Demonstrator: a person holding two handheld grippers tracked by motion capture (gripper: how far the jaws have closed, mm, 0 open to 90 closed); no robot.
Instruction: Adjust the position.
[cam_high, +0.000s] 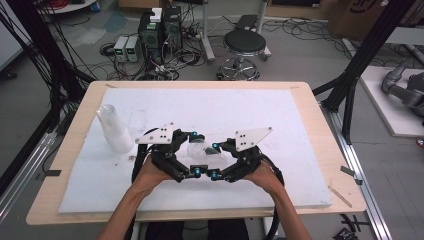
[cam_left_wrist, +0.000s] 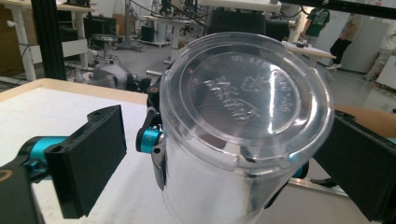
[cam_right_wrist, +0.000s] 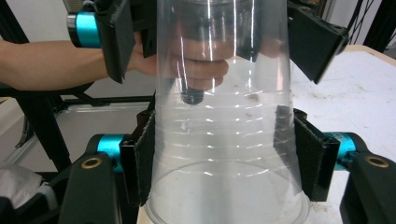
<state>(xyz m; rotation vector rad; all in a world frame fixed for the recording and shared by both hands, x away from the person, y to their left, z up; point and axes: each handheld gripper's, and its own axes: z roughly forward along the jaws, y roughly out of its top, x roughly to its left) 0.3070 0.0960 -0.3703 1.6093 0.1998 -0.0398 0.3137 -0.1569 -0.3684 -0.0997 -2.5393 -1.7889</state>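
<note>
High view shows a wooden table (cam_high: 310, 107) covered by a large white foam mat (cam_high: 280, 150). On the floor beyond its far edge stand a round black stool (cam_high: 244, 42) and a cluster of computer boxes (cam_high: 160, 30) among tangled cables. On the mat's left part a stack of clear cups (cam_high: 115, 131) lies tipped on its side, well apart from the hands.

Near the mat's middle, the person's forearms come in from the bottom edge and the two tools meet tip to tip. The left gripper (cam_high: 194, 153) and the right gripper (cam_high: 214, 160) face each other, each topped by a grey three-cornered plate, with a single clear plastic cup (cam_high: 198, 150) between them.

Right gripper view looks along that cup (cam_right_wrist: 224, 140) from its wide rim toward its base — both black pads (cam_right_wrist: 145, 158) press flat against its sides near the rim, so the right jaws are clamped on it. Beyond the cup's narrow end the left gripper (cam_right_wrist: 210, 37) sits with its jaws spread to either side of it.

Left gripper view has the cup's embossed base (cam_left_wrist: 247, 107) pointing at the camera. The left fingers (cam_left_wrist: 88, 163) stand wide, clear of the wall on the near side — released, not gripping.
</note>
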